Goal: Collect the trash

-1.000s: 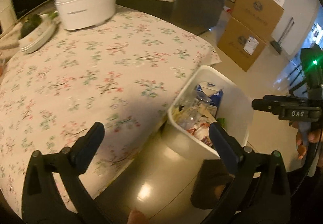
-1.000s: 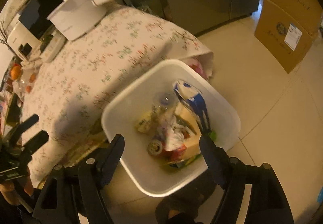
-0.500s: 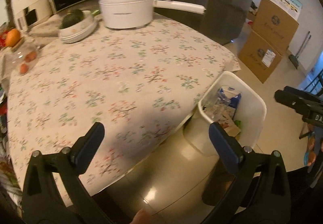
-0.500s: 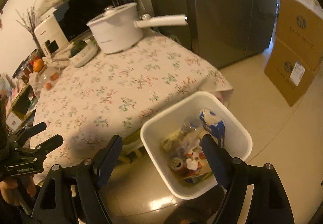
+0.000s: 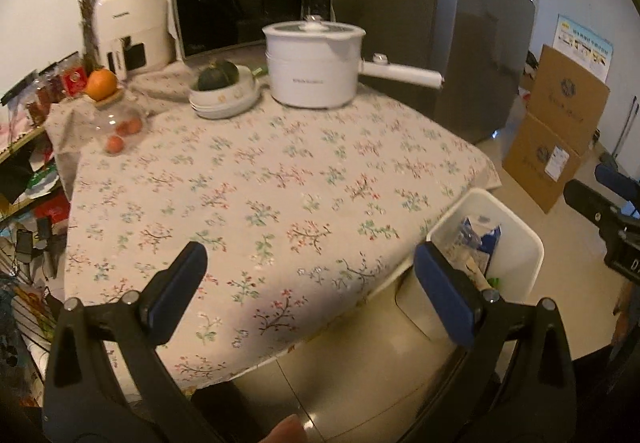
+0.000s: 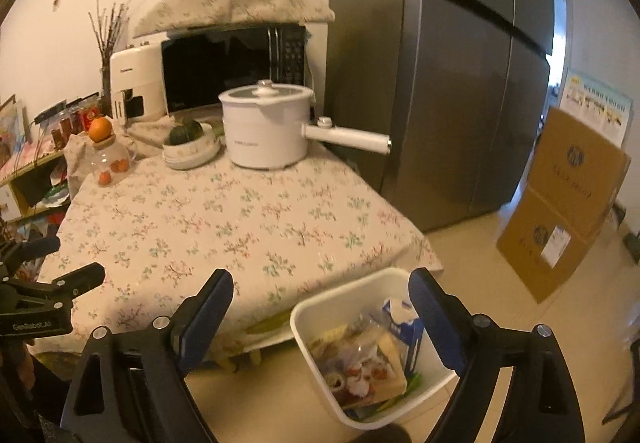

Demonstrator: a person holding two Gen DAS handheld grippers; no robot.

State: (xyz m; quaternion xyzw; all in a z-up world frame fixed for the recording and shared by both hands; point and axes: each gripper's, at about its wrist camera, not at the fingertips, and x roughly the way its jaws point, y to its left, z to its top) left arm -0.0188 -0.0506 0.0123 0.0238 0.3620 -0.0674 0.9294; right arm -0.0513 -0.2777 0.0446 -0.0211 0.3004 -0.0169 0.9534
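A white trash bin point(image 6: 316, 309) stands on the floor at the table's near corner. It holds a blue and white carton point(image 6: 404, 323), a clear bottle and wrappers. My right gripper point(image 6: 320, 277) hangs above and in front of it, jaws opening, nothing between them. My left gripper point(image 5: 310, 255) is open and empty over the front edge of the floral tablecloth point(image 5: 280, 183), with the bin point(image 5: 520, 231) to its right. Each gripper shows at the edge of the other's view: the right gripper point(image 5: 600, 203) and the left gripper point(image 6: 52, 279).
At the table's back stand a white pot point(image 5: 316, 63) with a long handle, a bowl with a dark squash point(image 5: 222, 87) and a glass jar topped by an orange point(image 5: 108, 103). Behind are a microwave point(image 5: 248, 11), a grey fridge point(image 5: 460, 23) and cardboard boxes point(image 5: 560, 123).
Both grippers have risen and tilted up, away from the bin. The bin has slid low in both views, and the microwave and wall have come into sight. The right jaws stand a little wider.
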